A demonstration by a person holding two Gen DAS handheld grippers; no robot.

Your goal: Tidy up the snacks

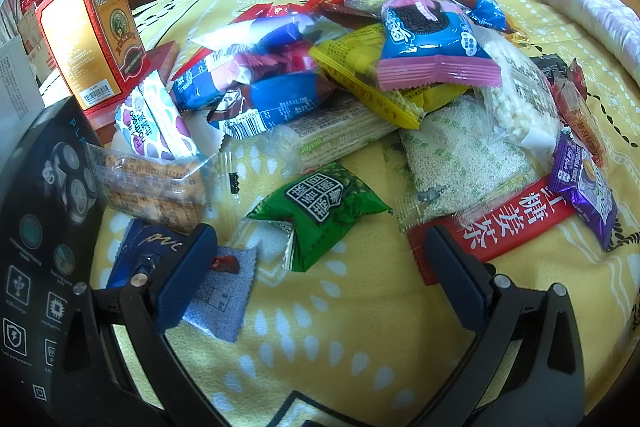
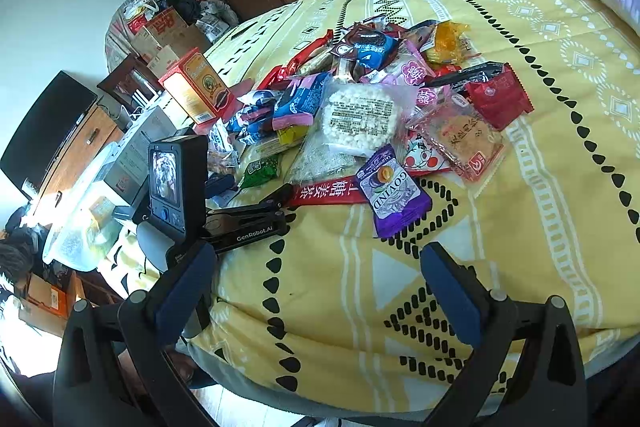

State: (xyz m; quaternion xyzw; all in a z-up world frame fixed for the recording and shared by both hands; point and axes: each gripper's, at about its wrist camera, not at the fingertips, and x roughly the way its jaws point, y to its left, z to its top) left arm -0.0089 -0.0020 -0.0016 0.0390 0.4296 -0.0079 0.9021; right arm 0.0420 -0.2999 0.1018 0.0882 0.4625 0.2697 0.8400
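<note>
Left gripper hanging wide open over the bed, gripping nothing | snack pile lying heaped mid-bed, green packet nearest | right gripper hovering wide open, empty, purple packet lying just ahead.

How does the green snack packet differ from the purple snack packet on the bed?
The green packet has a dark label with white characters; the purple packet shows a plum picture and Latin letters. The green packet lies close to the left gripper; the purple packet lies at the pile's near edge, ahead of the right gripper. Both are small sealed packets lying flat on the yellow blanket.
</note>
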